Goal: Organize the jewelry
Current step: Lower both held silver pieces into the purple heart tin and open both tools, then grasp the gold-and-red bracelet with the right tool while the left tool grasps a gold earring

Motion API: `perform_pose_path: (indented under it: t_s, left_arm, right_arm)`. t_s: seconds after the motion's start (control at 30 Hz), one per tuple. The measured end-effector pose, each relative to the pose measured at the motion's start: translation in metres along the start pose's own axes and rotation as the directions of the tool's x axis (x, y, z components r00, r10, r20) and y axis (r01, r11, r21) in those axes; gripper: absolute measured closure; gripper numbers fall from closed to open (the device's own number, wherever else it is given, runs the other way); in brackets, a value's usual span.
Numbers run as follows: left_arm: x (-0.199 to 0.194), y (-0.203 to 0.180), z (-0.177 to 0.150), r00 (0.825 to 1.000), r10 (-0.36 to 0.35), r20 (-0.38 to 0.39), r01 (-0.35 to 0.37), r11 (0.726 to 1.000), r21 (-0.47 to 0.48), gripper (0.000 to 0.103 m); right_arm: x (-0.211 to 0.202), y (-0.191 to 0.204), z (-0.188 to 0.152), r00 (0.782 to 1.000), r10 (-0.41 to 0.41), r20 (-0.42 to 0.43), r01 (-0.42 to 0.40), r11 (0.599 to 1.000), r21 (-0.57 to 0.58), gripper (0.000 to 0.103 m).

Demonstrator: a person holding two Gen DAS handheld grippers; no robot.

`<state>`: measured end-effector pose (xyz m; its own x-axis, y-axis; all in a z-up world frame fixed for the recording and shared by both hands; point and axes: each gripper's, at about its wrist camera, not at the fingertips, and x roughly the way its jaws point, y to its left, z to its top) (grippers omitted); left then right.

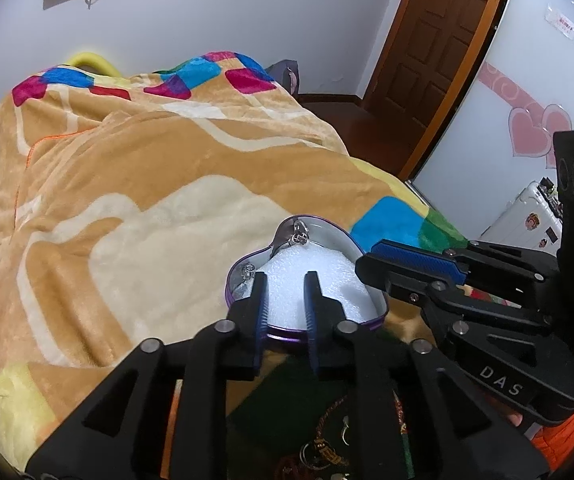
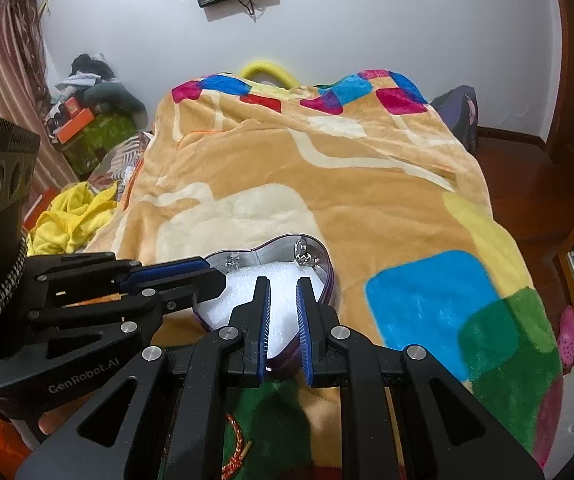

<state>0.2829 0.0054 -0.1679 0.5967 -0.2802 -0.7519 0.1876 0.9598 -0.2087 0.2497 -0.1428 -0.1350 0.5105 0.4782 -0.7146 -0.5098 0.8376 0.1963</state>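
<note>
A heart-shaped tin [image 1: 307, 276] with purple sides lies on the bed, on an orange blanket [image 1: 167, 184]. White foam [image 2: 275, 292] fills the tin. Two small silver jewelry pieces [image 2: 305, 256] sit at its far inner wall.

The left gripper [image 1: 285, 300] is over the near rim of the tin, fingers apart, holding nothing. The right gripper [image 2: 283, 308] is also above the tin, fingers a little apart and empty. Under the grippers, a green cloth [image 2: 275, 428] carries a red-gold cord [image 2: 237, 440].
</note>
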Motion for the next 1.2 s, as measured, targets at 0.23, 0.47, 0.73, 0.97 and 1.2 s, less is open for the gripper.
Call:
perform_pose_path:
  t_s: [0.23,0.47,0.73,0.97,1.2]
  left_arm:
    - [-0.028,0.002,-0.003,0.998,0.034,0.043,-0.034,0.999,-0.007,0.074]
    - [-0.059,0.003,-0.014,0.995,0.069,0.07,-0.068,0.997,-0.021,0.068]
    - [-0.071,0.006,-0.034,0.996,0.085,0.041,-0.083,0.996,-0.039,0.068]
    - [-0.071,0.009,-0.055,0.996,0.094,-0.003,-0.094,0.994,-0.054,0.068]
    - [-0.068,0.008,-0.073,0.995,0.089,-0.039,-0.091,0.995,-0.05,0.068]
  right_arm:
    - [-0.014,0.011,-0.002,0.999,-0.038,0.02,0.039,0.999,-0.03,0.089]
    - [-0.032,0.021,-0.008,0.998,-0.044,0.033,0.045,0.998,-0.04,0.084]
    - [-0.046,0.028,-0.02,0.998,-0.056,0.036,0.057,0.998,-0.037,0.079]
    - [-0.048,0.031,-0.034,0.997,-0.08,0.008,0.081,0.996,-0.026,0.079]
    - [-0.034,0.033,-0.056,0.994,-0.091,-0.061,0.091,0.996,-0.013,0.079]
